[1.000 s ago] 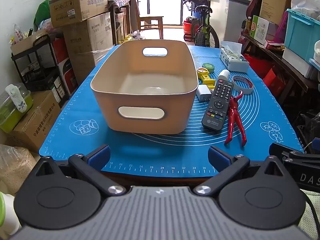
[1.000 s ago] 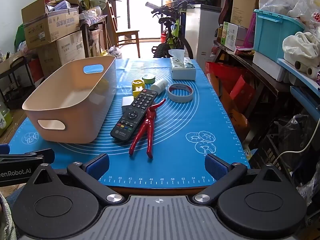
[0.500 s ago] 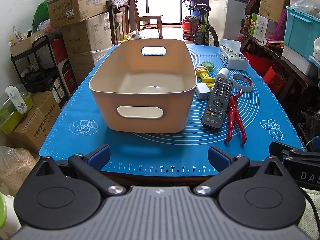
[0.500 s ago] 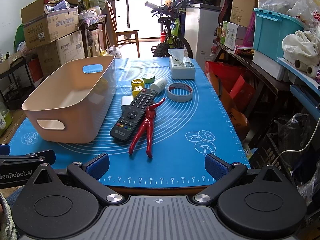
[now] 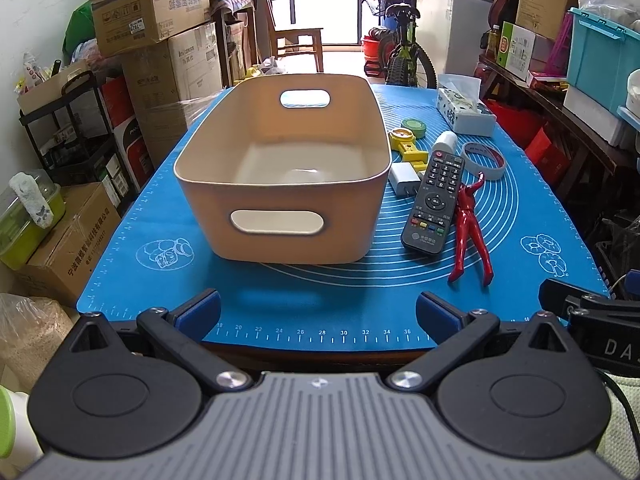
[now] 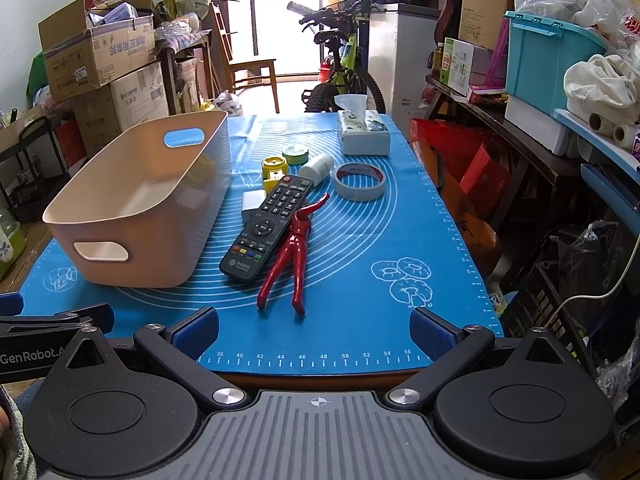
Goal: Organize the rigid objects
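**Seven loose items, one empty bin, nothing yet in hand**

Both grippers hover at the near edge of the blue mat (image 5: 280,292), jaws spread wide and holding nothing: the left gripper (image 5: 318,310) faces the beige bin (image 5: 280,216), the right gripper (image 6: 314,326) faces the clutter. The bin is empty and stands on the left half of the mat. Just to its right lie the black remote (image 6: 266,226), with a red figurine (image 6: 294,248) touching its right edge, a white charger (image 6: 253,201) partly under its far end, then a yellow tape measure (image 6: 274,168), a green tin (image 6: 295,155), a white bottle (image 6: 318,168) and a tape roll (image 6: 359,180).

The figurine looks the sensible first pick for the right gripper: nearest and narrow. Close across its torso, not its splayed legs, and lift straight up so the remote is not dragged along.
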